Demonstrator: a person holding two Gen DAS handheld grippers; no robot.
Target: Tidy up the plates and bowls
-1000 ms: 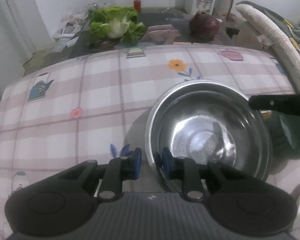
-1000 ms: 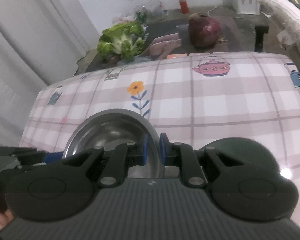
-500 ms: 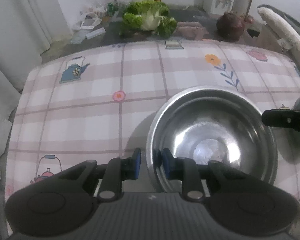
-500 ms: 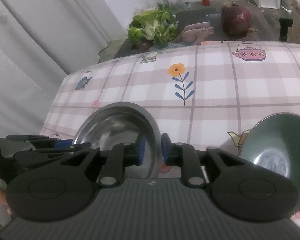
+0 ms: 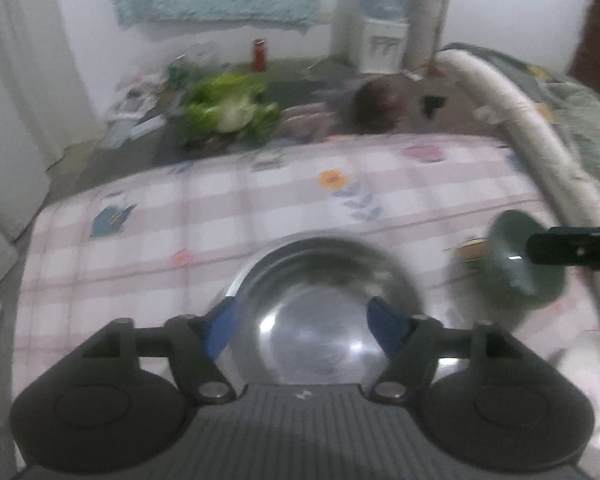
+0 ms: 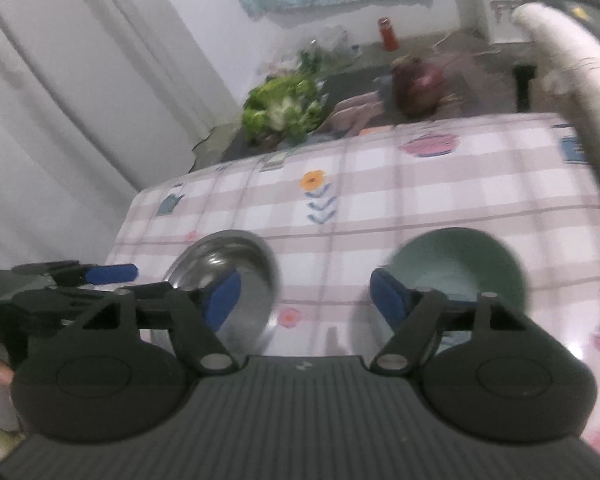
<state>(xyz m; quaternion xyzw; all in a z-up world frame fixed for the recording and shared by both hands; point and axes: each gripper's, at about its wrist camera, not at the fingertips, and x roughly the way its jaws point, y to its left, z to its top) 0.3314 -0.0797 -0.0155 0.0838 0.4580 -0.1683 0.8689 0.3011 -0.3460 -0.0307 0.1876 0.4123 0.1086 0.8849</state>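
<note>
A steel bowl (image 5: 324, 300) sits on the checked tablecloth (image 5: 220, 216), right in front of my left gripper (image 5: 306, 324), which is open with its blue pads on either side of the bowl's near rim. The bowl also shows in the right wrist view (image 6: 236, 276) at the left. A green bowl (image 6: 460, 268) sits to its right; in the left wrist view (image 5: 516, 264) it lies at the right. My right gripper (image 6: 306, 300) is open and empty above the table between the two bowls.
Beyond the table's far edge lie a lettuce (image 5: 232, 110), a dark red round vegetable (image 5: 378, 106) and a red bottle (image 5: 260, 54) on the floor. A padded white rail (image 5: 540, 136) runs along the right. A white curtain (image 6: 80, 100) hangs at the left.
Both grippers have opened and let go of the steel bowl's rim. They have drawn back and up, and the steel bowl rests on the table. The frames now are motion-blurred.
</note>
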